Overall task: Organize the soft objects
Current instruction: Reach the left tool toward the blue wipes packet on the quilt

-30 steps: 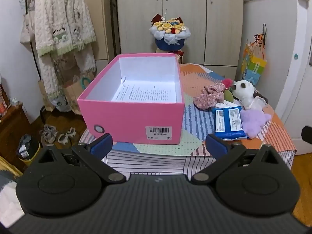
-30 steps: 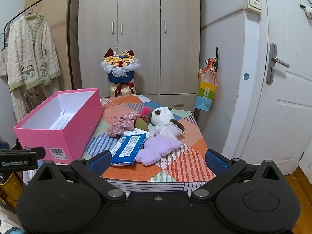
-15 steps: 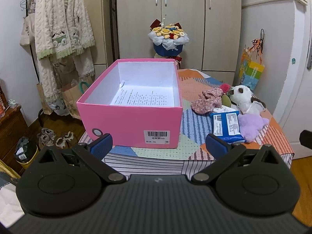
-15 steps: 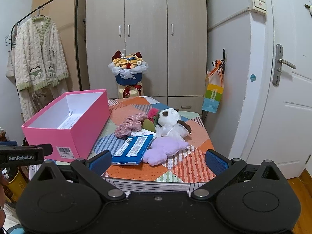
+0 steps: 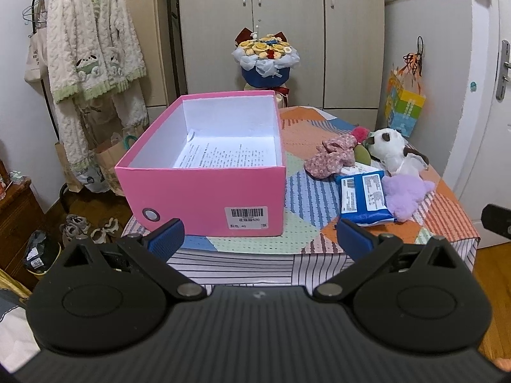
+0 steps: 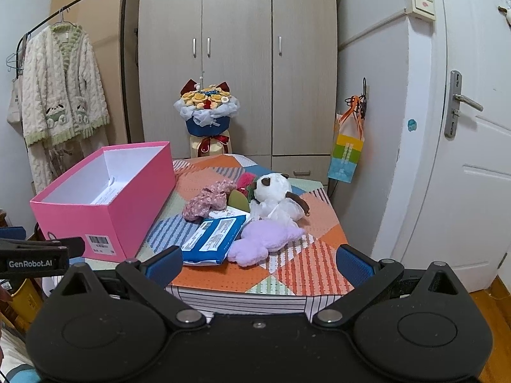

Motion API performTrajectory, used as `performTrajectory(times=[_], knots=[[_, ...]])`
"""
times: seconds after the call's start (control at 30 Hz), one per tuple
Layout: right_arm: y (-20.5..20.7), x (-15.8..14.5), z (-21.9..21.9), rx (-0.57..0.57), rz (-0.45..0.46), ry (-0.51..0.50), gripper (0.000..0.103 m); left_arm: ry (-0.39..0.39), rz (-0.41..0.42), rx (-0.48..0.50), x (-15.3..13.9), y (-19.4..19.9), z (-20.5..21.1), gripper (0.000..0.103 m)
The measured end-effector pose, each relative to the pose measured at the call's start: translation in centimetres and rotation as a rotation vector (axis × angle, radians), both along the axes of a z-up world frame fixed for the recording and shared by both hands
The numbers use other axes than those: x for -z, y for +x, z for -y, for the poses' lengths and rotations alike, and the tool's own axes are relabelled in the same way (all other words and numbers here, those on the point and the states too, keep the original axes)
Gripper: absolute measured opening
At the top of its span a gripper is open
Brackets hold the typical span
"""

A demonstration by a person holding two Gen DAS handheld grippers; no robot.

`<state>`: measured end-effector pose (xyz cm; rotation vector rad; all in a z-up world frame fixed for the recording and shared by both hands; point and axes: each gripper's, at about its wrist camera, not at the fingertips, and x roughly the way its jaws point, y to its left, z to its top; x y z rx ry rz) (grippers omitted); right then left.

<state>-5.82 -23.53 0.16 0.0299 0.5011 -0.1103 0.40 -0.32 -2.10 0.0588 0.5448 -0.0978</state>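
From your left wrist camera, your left tongs are spread wide and hold nothing, short of the counter. The pink box sits straight ahead of them, open. Ahead and to their right lie the floral cloth, blue packet, purple plush and panda toy.

From your right wrist camera, your right tongs are spread too, empty. The blue packet and purple plush lie just ahead between the fingers, touching each other; the pink box stands ahead to their left.
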Motion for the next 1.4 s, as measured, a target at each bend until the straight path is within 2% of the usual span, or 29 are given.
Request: performTrajectory(times=[0.37, 0.57, 0.73, 0.93, 1.07, 1.17, 1.27, 1.4], knots=[[-0.1, 0.1, 0.1, 0.021, -0.003, -0.025, 0.103, 0.026, 0.021, 0.011, 0.0, -0.6, 0.5, 0.103], [-0.5, -0.1, -0.2, 0.006, 0.017, -0.053, 0.103, 0.041, 0.058, 0.024, -0.6, -1.0, 0.7, 0.103], [-0.5, -0.2, -0.3, 0.003, 0.031, -0.056, 0.103, 0.008, 0.058, 0.046, -0.8, -1.2, 0.5, 0.103], [-0.7, -0.2, -0.6, -0.014, 0.052, -0.062, 0.103, 0.036, 0.066, 0.054, -0.4, -1.3, 1.0, 0.103], [-0.8, -0.2, -0.5, -0.078, 0.075, -0.071, 0.103, -0.027, 0.040, 0.095, -0.7, -0.7, 0.5, 0.103], [-0.7, -0.6, -0.6, -0.144, 0.108, -0.104, 0.103, -0.099, 0.067, 0.167, -1.6, -0.1, 0.2, 0.103], [-0.2, -0.3, -0.6, -0.195, 0.151, -0.142, 0.103, -0.135, 0.087, 0.205, -2.3, 0.8, 0.5, 0.103], [1.5, 0.9, -0.6, -0.279, 0.155, -0.164, 0.103, -0.098, 0.101, 0.214, -2.4, 2.4, 2.5, 0.102]])
